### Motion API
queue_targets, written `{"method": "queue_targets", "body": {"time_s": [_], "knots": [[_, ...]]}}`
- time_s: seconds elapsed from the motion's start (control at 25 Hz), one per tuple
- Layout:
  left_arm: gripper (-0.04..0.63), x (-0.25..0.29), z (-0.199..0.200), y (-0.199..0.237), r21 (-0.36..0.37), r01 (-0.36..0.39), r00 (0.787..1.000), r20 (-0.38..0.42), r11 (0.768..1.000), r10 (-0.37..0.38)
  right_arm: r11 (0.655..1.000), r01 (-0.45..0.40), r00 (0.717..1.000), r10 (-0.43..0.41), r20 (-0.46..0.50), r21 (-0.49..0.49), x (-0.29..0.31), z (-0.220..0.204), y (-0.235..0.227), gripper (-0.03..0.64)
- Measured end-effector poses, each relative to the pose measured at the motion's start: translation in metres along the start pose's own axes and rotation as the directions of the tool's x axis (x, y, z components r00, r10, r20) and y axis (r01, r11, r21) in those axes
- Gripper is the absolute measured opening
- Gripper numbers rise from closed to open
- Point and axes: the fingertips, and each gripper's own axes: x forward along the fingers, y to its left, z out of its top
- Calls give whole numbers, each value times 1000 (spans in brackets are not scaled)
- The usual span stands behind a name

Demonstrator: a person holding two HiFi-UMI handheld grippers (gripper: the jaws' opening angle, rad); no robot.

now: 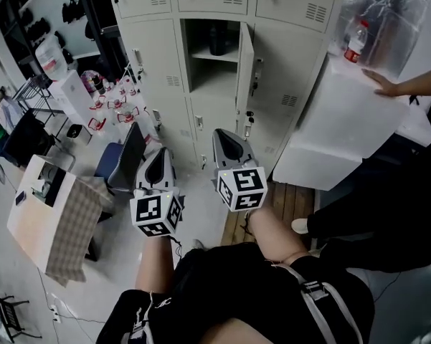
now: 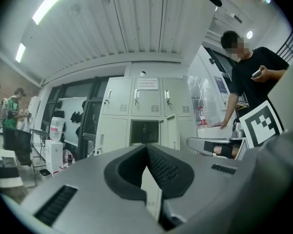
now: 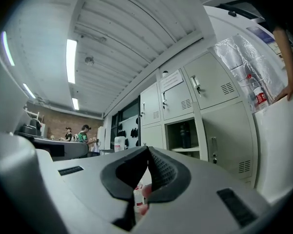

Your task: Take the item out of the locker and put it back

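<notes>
Grey steel lockers [image 1: 287, 84] fill the view. Which one counts for the task?

The middle compartment [image 1: 201, 67], whose door [image 1: 245, 67] stands swung open to the right. A dark bottle [image 1: 216, 40] stands upright on its shelf, untouched. That looks like the item to take out.

And the person's tools?

The left gripper [image 2: 147, 150] has its jaws pressed together with nothing between them. The right gripper [image 3: 148, 151] is the same: pads meeting, empty. Both are held about level, side by side, pointing toward the lockers and well apart from them.

So which step is this?

Probably the approach, before any reach. The removal has not begun, and the putting back comes only after it.

What does the next move call for?

Closing in on the open compartment, then parting one gripper's jaws wide enough for the bottle. The right gripper seems better lined up with the opening. It would have to pass the door's edge and enter above the shelf without knocking the bottle over.
</notes>
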Motion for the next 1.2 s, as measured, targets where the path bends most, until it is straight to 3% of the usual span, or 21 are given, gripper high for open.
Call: {"method": "queue_targets", "body": {"time_s": [0.4, 0.64, 0.88, 1.2], "knots": [[11, 95, -38, 100, 4, 82, 996, 45, 997, -82, 991, 131, 989, -129, 76, -18, 121, -41, -7, 9], [11, 146, -61, 158, -38, 124, 992, 41, 992, -122, 980, 194, 976, -190, 102, -31, 183, -61, -7, 9], [11, 187, -57, 181, 11, 200, 979, 31, 980, -200, 964, 267, 959, -265, 97, -10, 232, -64, -15, 9], [11, 234, -67, 193, -23, 255, 967, -2, 967, -255, 937, 349, 935, -348, 75, -10, 253, -67, -39, 9]]}}
